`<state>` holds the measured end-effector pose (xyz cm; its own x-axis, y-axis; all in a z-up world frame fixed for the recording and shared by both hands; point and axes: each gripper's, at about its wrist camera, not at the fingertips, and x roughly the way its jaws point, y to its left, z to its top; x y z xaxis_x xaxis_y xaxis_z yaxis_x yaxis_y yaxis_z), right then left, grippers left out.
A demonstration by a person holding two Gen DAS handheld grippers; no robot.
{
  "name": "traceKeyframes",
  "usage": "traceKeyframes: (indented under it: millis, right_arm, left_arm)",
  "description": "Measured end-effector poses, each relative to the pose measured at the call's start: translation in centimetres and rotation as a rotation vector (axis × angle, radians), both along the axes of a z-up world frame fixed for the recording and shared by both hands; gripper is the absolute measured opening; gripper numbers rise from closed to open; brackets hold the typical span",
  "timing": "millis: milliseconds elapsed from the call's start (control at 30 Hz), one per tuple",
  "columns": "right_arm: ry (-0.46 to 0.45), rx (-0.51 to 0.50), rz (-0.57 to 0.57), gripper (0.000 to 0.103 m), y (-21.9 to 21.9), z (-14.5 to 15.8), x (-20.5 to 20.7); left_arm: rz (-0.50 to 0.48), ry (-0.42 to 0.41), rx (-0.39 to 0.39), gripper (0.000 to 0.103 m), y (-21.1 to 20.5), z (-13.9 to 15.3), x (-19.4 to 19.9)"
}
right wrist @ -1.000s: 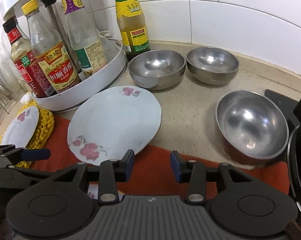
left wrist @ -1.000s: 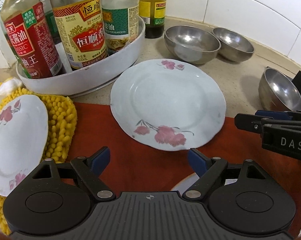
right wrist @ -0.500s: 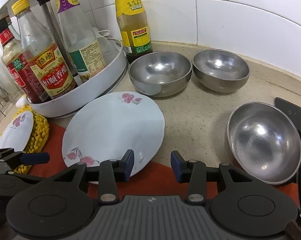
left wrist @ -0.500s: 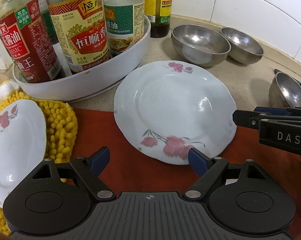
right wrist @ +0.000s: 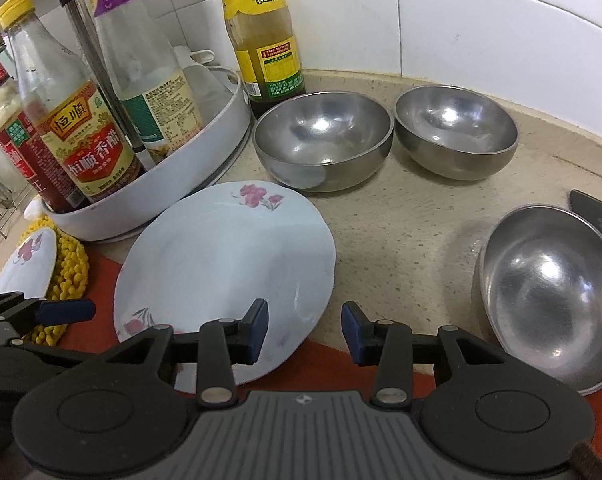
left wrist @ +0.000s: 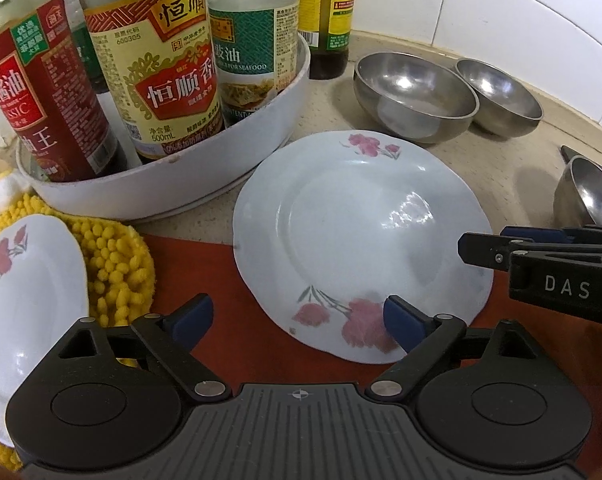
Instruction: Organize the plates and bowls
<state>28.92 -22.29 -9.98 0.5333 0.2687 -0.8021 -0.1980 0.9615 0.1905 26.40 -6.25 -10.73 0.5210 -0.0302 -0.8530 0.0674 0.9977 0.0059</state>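
Nothing stacked yet. Large plate point(left wrist: 361, 240) lies alone on counter edge; three steel bowls point(right wrist: 323, 146) apart. Your left gripper point(left wrist: 297, 320) just widened, empty; right gripper point(right wrist: 305, 330) partly open, empty.

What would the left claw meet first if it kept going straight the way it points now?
Most likely the near rim of the large flowered plate: the left claw, open and empty, points down at it, though its right fingertip may already overlap the rim; depth is unclear.
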Motion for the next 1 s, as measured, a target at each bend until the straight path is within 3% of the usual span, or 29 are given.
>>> traceKeyframes:
  millis: [667,1000]
  right_arm:
    - [0.033,0.001,0.018,0.04,1.1,-1.2,1.4]
    - [0.019,-0.011,0.036,0.042,1.3,-1.2,1.6]
  left_arm:
    - [-0.008,0.003,-0.011,0.103,0.3,-1.2,1.6]
    - [-0.068,-0.01,-0.034,0.099,-0.7,-1.1,1.9]
